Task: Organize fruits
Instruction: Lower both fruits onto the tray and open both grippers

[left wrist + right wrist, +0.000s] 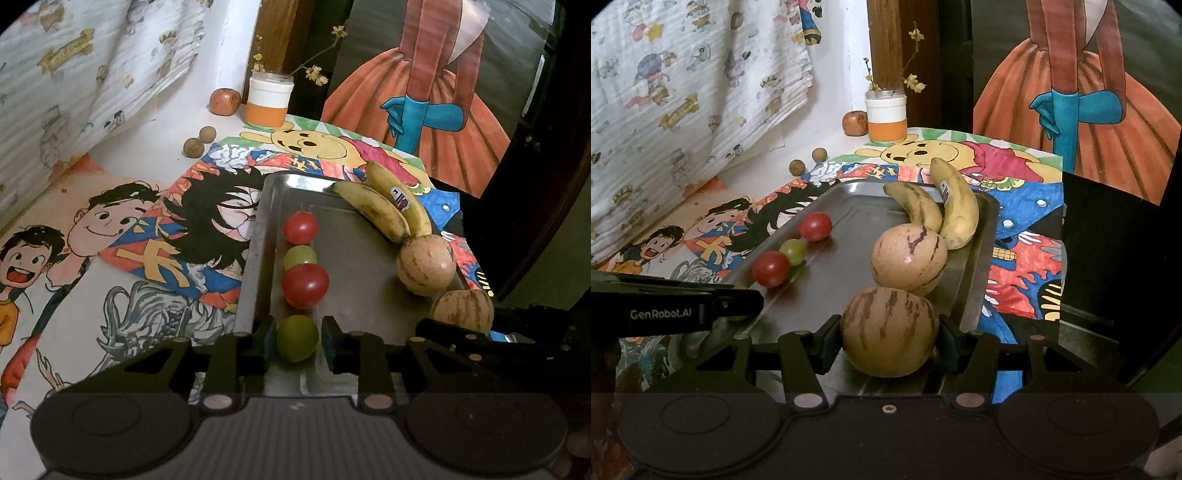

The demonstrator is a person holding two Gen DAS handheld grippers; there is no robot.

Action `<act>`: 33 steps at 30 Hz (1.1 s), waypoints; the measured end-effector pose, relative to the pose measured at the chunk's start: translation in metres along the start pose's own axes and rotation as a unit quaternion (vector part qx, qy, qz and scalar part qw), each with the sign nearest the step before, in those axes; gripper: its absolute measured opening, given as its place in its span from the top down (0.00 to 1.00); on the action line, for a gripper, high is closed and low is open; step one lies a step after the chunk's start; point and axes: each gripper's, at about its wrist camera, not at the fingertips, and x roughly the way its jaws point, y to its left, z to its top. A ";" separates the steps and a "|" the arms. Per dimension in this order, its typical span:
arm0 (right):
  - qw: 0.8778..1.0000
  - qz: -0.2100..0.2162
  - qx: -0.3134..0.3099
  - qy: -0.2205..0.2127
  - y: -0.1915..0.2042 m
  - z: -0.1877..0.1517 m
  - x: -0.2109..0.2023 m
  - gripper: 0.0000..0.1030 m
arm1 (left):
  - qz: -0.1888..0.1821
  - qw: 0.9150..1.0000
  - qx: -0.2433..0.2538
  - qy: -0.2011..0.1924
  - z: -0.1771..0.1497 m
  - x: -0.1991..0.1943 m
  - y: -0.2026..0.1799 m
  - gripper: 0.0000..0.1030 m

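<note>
A metal tray (354, 258) (849, 273) holds a row of small fruits along its left side: a red tomato (300, 227), a green one (300, 256), a larger red tomato (305, 285) and a green fruit (297, 338). My left gripper (297, 341) brackets that nearest green fruit, with a gap on the right side. Two bananas (388, 208) (938, 210) lie at the tray's far right. A striped tan melon (425, 264) (908, 258) sits below them. My right gripper (889, 341) is shut on a second striped melon (889, 332) (462, 310).
Cartoon drawings (147, 236) cover the white table. An orange-and-white jar (269, 98) with twigs, a reddish apple (224, 101) and two brown nuts (199, 142) stand at the back. A printed cloth (74, 81) hangs at left; a dark edge drops off at right.
</note>
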 end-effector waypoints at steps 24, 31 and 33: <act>0.999 -0.008 0.013 -0.031 0.002 -0.010 -0.047 0.21 | 0.003 0.999 -0.012 -0.050 -0.003 -0.045 0.011 0.10; 0.999 -0.014 0.017 -0.035 0.010 -0.012 -0.067 0.08 | 0.007 0.998 -0.007 -0.066 -0.011 -0.062 0.018 0.00; 0.999 -0.014 0.021 -0.035 0.011 -0.013 -0.073 0.05 | 0.011 0.998 -0.001 -0.067 -0.015 -0.066 0.020 0.00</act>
